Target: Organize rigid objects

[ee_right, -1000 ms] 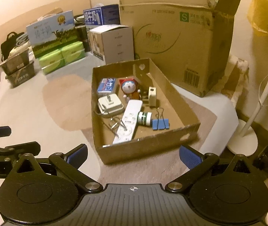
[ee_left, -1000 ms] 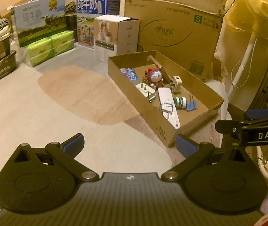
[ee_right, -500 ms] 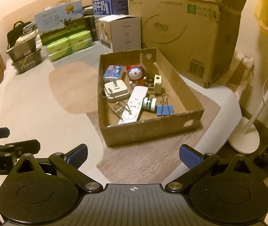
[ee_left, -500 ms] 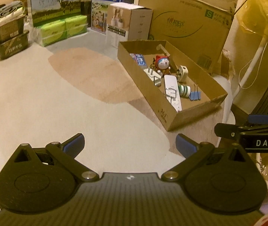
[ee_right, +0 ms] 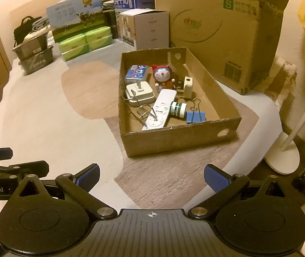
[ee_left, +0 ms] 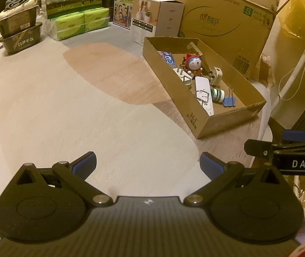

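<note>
Blue-padded fingers of both grippers, left and right, stand wide apart, holding nothing, low over the pale tabletop. Ahead sits an open cardboard tray; inside lie a remote, a toy, a bottle, a blue clip and a charger. Behind it stand a white box and a big carton. Nothing blocks the tray.

Black left tongs, blue fingertip pads, silver pivot screws, right tongs alike
</note>
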`<state>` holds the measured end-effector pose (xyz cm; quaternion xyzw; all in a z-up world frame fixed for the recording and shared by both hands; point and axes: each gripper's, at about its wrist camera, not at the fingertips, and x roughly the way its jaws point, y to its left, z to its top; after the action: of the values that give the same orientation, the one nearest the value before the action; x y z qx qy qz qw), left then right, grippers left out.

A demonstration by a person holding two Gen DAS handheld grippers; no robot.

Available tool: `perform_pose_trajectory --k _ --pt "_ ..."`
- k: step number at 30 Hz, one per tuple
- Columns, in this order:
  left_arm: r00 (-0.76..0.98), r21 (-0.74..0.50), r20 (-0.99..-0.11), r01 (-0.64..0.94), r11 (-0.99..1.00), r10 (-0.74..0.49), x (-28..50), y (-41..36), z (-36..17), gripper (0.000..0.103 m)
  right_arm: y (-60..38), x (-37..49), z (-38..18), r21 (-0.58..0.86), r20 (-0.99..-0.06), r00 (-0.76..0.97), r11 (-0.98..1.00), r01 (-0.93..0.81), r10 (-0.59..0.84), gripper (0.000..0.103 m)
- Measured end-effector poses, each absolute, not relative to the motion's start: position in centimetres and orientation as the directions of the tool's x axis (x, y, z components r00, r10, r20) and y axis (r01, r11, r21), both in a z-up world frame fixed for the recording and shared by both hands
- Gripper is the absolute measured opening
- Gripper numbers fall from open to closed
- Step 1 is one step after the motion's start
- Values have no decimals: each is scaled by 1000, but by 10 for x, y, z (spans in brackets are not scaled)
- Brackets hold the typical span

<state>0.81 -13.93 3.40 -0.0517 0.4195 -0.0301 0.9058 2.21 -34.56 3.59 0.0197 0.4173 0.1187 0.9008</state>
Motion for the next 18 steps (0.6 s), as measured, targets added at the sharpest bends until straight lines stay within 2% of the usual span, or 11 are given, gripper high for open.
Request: perform_pose_trajectory --k 18 --pt "638 -137 -764 -15 990 -96 9 -135 30 102 -339 26 31 129 -755 611 967 -218 238 102"
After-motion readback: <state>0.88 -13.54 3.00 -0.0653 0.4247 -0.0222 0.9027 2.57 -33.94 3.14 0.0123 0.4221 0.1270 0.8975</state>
